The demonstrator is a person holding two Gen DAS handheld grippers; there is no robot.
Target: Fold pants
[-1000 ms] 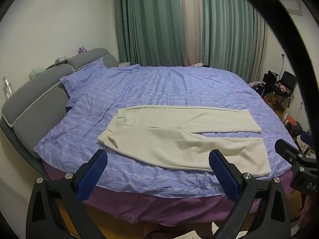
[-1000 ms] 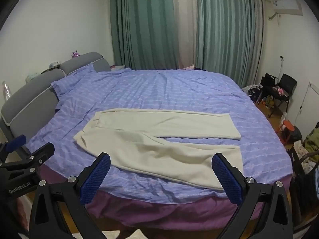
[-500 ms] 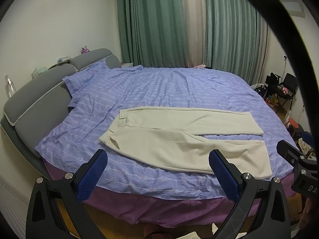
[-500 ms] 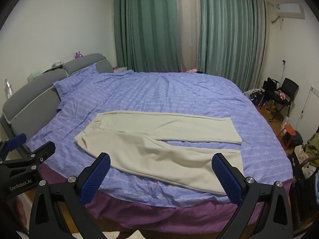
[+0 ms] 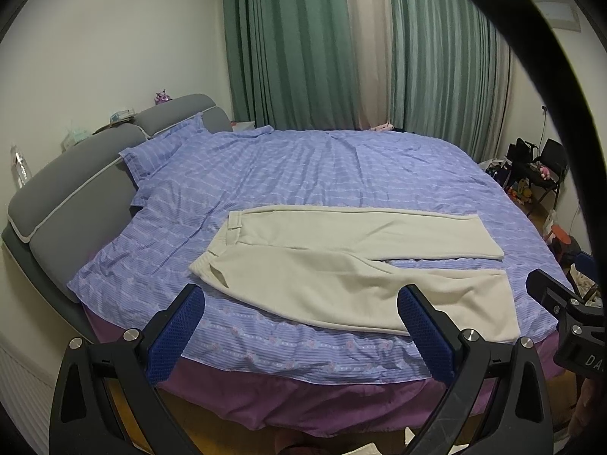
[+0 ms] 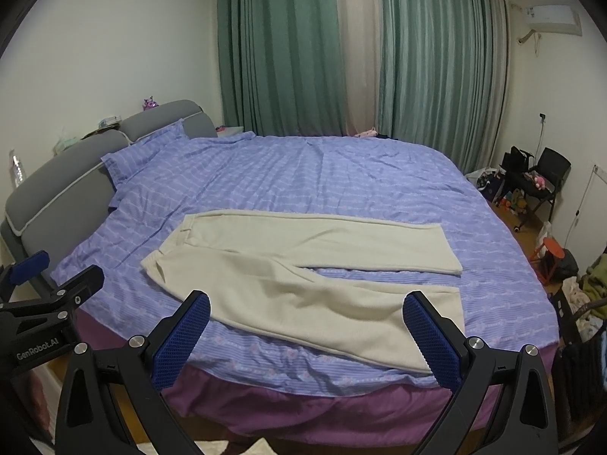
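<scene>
Cream pants (image 5: 341, 265) lie flat (soft, fleecy) on striped bedspread (image 5: 303, 174).

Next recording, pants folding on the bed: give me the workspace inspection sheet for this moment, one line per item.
Surface: bed with a blue striped cover, lightly wrinkled.
Job's things: cream pants lie flat and unfolded near the front edge, legs spread apart, waistband toward the headboard.
Clutter: pillow by the headboard; nothing else seen on the cover.
Grippers: left hand-held gripper and right hand-held gripper both open, empty, short of the bed.
Cables: one runs from a wall socket at right.
Surroundings: green curtains, air conditioner, black chair with floor clutter around it.
</scene>
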